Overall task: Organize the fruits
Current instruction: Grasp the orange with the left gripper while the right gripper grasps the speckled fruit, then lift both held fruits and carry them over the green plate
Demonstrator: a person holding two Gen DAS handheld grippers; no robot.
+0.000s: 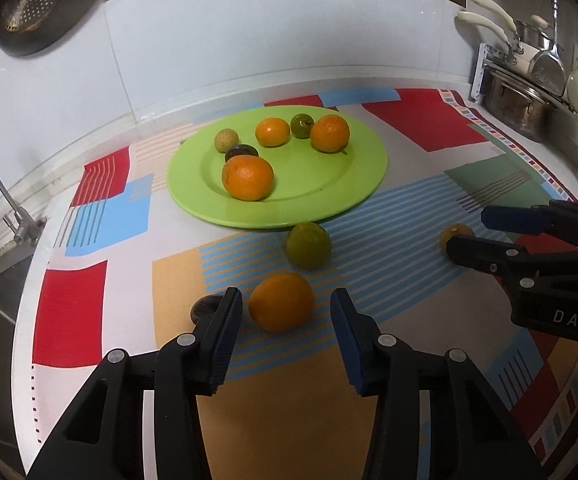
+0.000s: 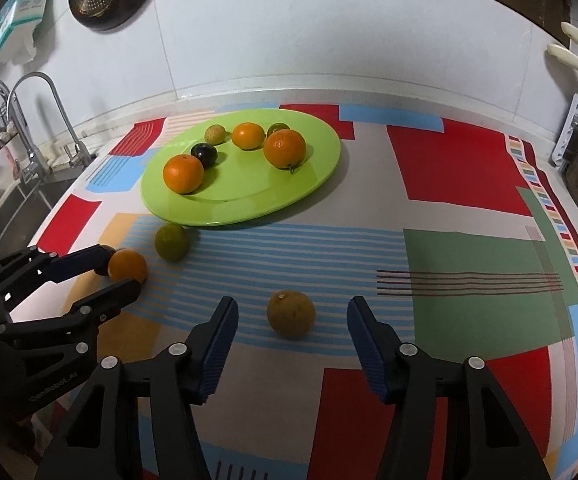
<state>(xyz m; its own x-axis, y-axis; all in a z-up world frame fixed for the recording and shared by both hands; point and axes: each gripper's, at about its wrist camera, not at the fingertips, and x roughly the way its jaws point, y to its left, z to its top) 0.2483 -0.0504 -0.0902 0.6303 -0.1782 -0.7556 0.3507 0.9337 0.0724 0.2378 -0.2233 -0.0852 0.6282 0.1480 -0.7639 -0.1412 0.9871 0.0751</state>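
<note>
Listing stock, we count six fruits on the green plate (image 1: 361, 184) toward the desk's back edge. Loose on the cloth: green fruit (image 1: 308, 245) beside the plate's rim, orange (image 1: 281, 301) between our left claw (image 1: 287, 312), pads apart; yellowish fruit (image 2: 291, 313) between our right claw (image 2: 293, 320), pads clear.

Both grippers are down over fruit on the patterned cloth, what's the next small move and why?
Probably close the left gripper on the orange fruit lying on the cloth. The fruit sits between its open blue pads, with gaps showing on both sides. Likewise the right gripper straddles a dull yellow-green fruit, untouched. Both belong on the green plate.
</note>
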